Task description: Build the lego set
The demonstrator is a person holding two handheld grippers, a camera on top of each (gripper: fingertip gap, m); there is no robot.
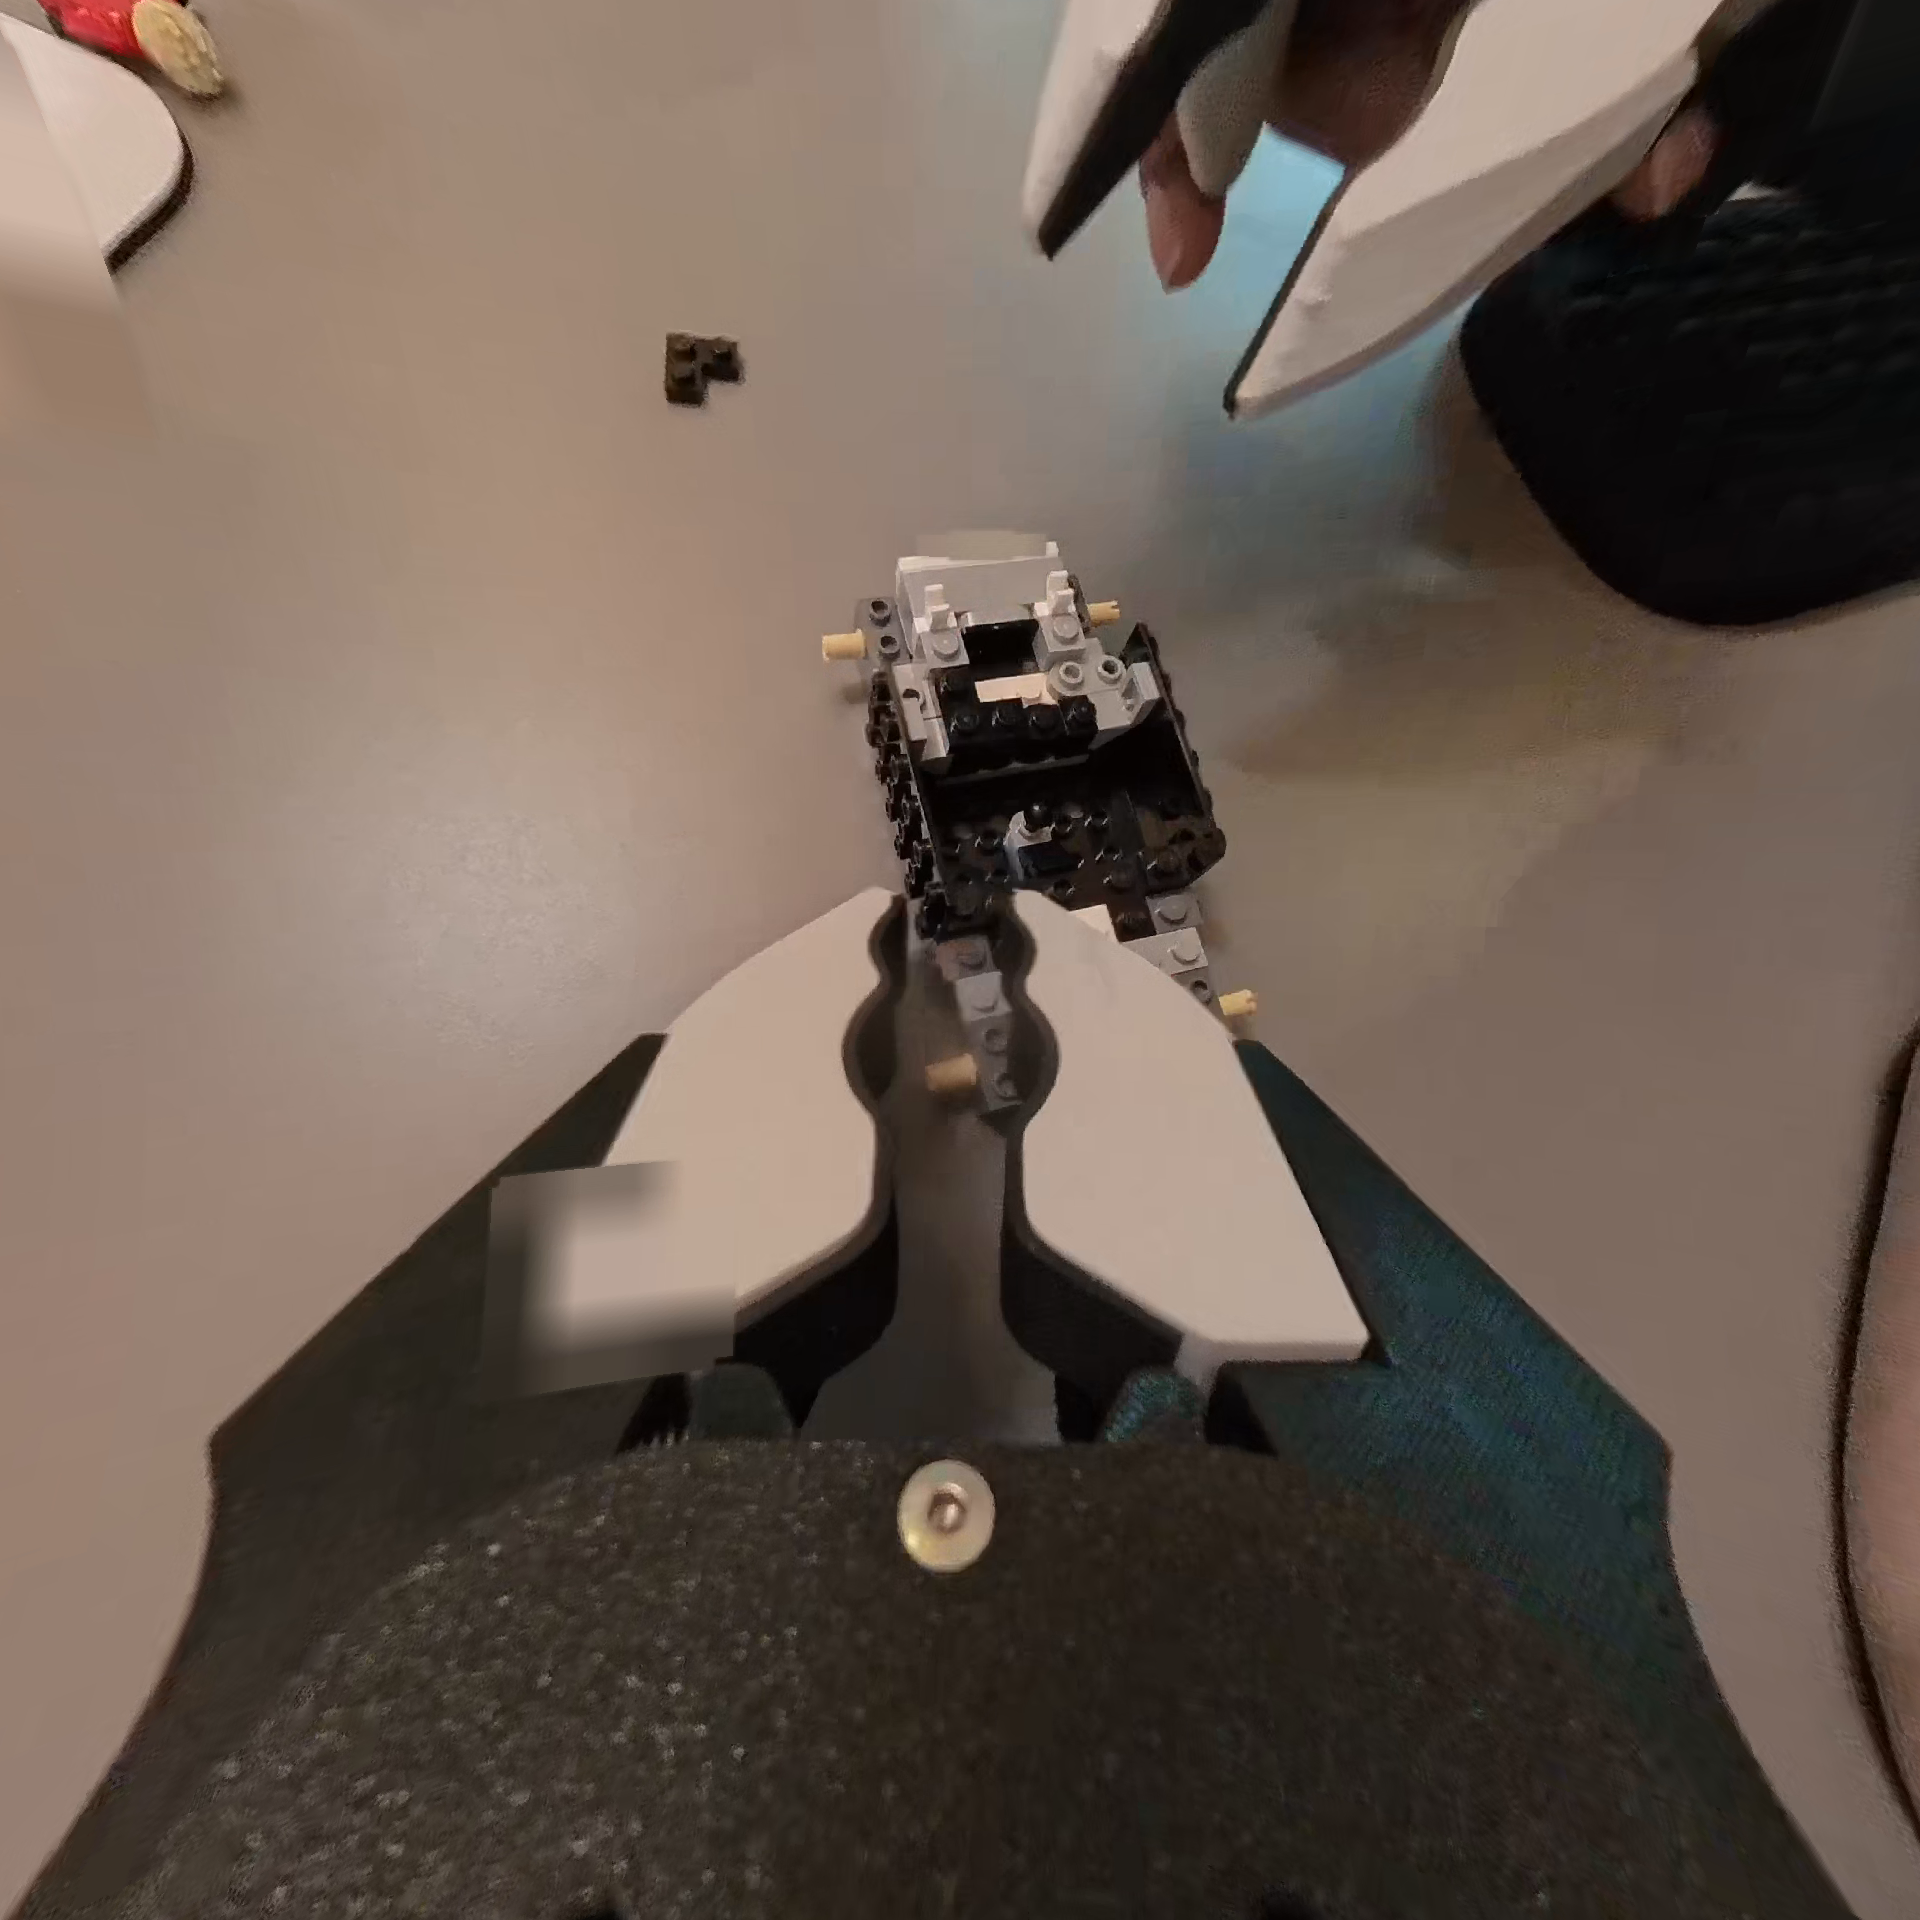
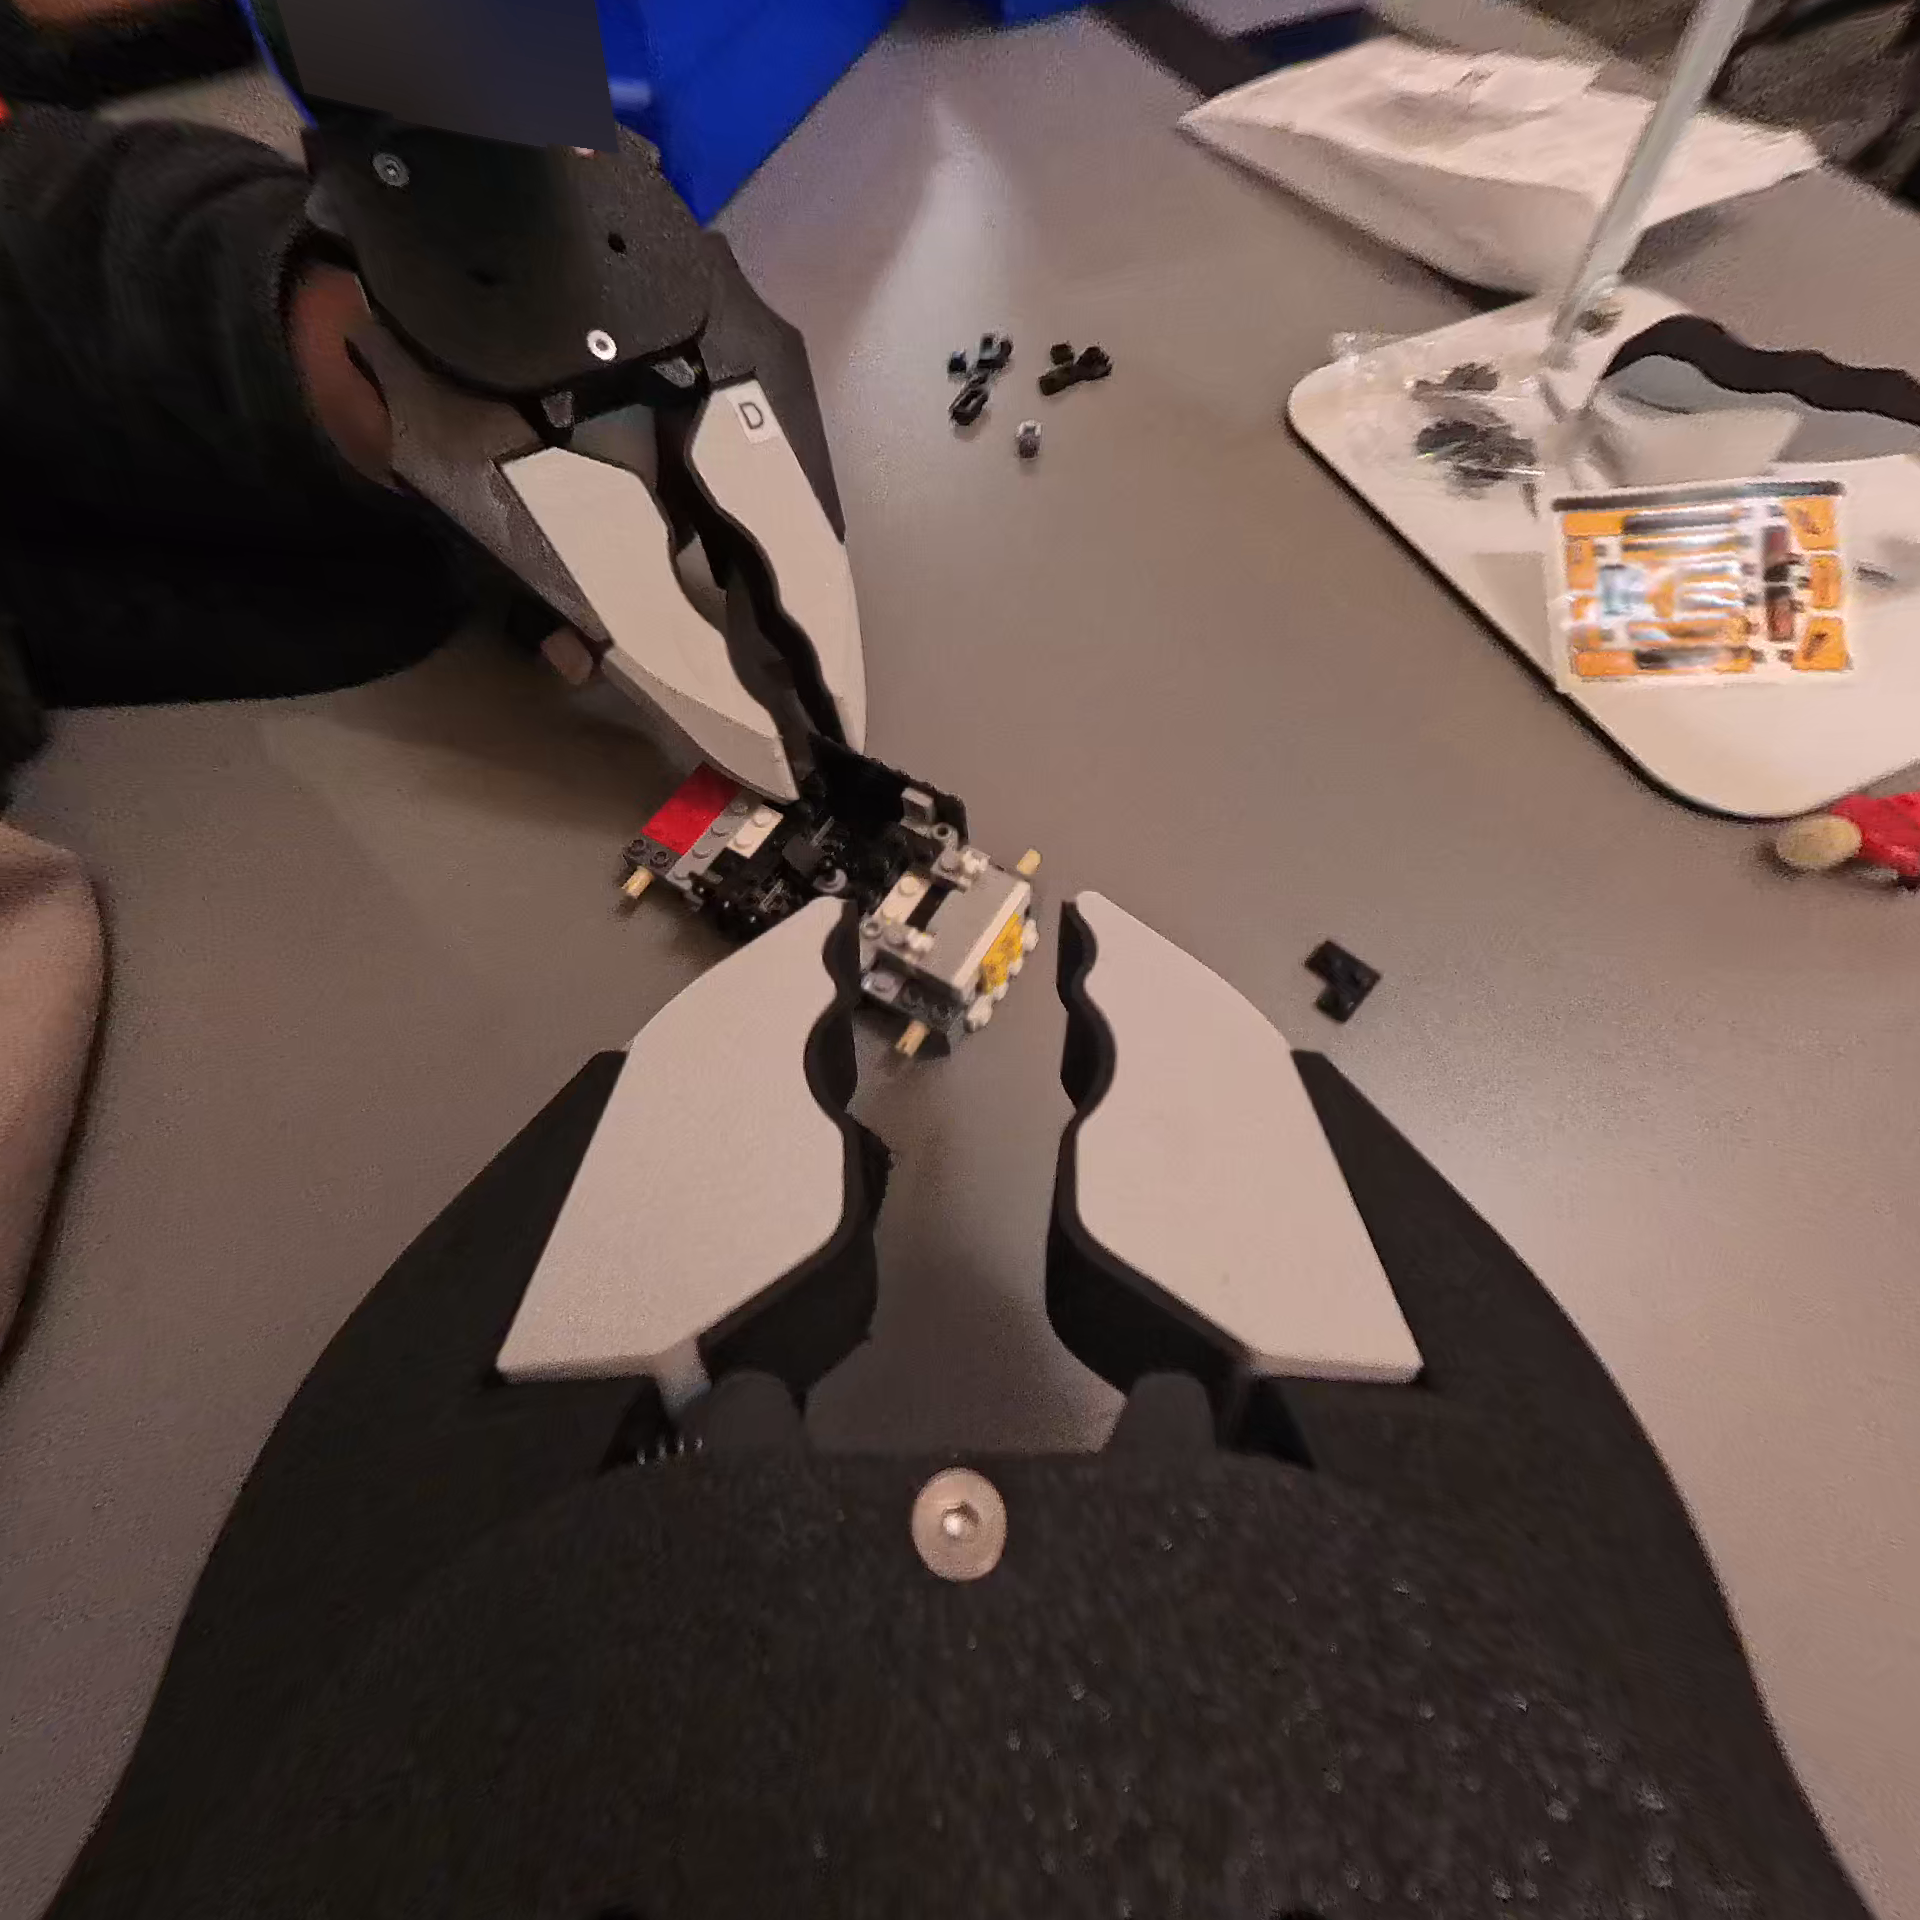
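Observation:
A half-built lego model (image 1: 1039, 748), black with light grey parts and tan pins, lies on the grey table. My left gripper (image 1: 964, 920) is shut on its near end, with a grey studded strip between the jaws. In the right wrist view the same gripper (image 2: 805, 764) comes in from the upper left and pinches the model's (image 2: 925, 935) black part. My right gripper (image 2: 961, 914) is open and empty, with the model's grey and yellow front end by its left fingertip. In the left wrist view it (image 1: 1143, 322) hangs apart from the model, at the upper right.
A black L-shaped piece (image 2: 1340, 979) lies right of the model; it also shows in the left wrist view (image 1: 701, 366). Small black pieces (image 2: 1023, 379) lie farther back. A white board (image 2: 1714, 748) at right holds a sticker sheet (image 2: 1704, 577) and bagged parts (image 2: 1475, 426). A red part (image 2: 1870, 842) lies beside it. My right fingertips sit around 9 cm from my left ones.

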